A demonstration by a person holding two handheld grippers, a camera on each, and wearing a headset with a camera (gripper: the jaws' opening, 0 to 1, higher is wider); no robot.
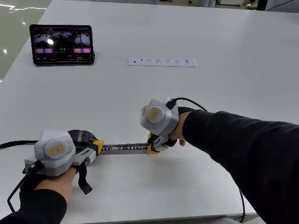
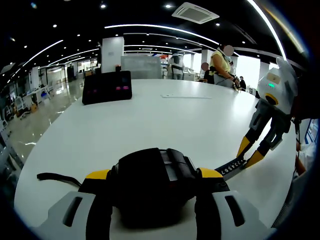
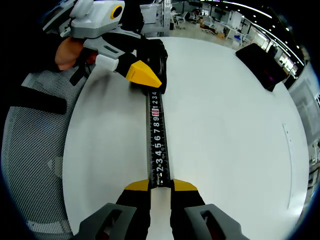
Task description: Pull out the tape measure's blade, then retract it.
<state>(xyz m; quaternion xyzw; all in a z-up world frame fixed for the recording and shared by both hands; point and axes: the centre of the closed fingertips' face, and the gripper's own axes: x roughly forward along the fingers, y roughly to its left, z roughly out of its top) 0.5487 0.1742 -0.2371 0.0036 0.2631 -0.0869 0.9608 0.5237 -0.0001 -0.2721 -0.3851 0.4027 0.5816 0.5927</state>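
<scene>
Brace the tape measure in the left gripper, shut around its case. Draw the blade, tip pinched in the near-closed right gripper, straight and level

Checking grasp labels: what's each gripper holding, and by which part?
Left gripper grips the tape measure's black case by its sides; right gripper pinches the blade at its free end.
</scene>
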